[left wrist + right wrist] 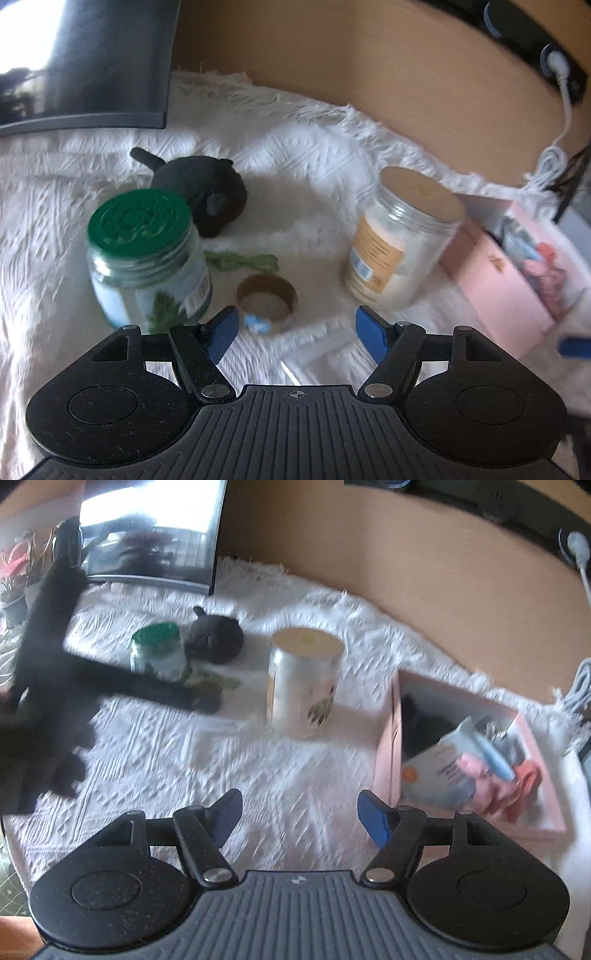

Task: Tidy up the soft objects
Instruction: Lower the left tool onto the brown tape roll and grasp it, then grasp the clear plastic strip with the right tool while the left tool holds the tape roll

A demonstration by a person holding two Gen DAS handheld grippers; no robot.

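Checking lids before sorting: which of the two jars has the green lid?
The jar beside the black plush toy; the other jar, nearer the pink box, has a pale lid.

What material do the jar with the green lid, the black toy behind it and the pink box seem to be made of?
Jar with the green lid: clear glass or plastic, see-through wall; the embossed lid looks plastic. Black toy: soft matte fabric, probably plush. Pink box: thin flat matte walls, likely cardboard.

Green-lidded jar [147, 254] at left, tape roll [266, 297] at centre, tan-lidded jar [402, 240] at right; monitor [85, 62], apparently, upper left.
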